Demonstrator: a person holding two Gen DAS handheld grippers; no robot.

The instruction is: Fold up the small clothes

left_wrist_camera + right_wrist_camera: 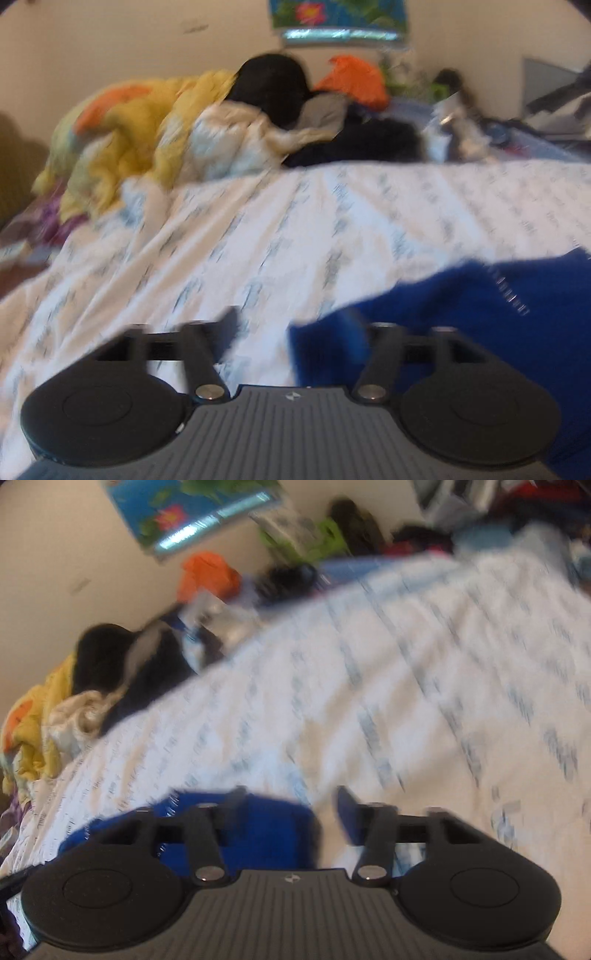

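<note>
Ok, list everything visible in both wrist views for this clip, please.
blue knitted garment: one, royal blue, near edge of the bed, by both grippers
white bedsheet with blue-grey print: one, covers the bed
yellow and orange quilt: one, bunched at far left
black cloth bundle: one, on the far pile
orange cloth: one, against the wall
flower poster: one, blue and green, on the wall
left gripper: black, open, nothing between the fingers
right gripper: black, open, over the garment
</note>
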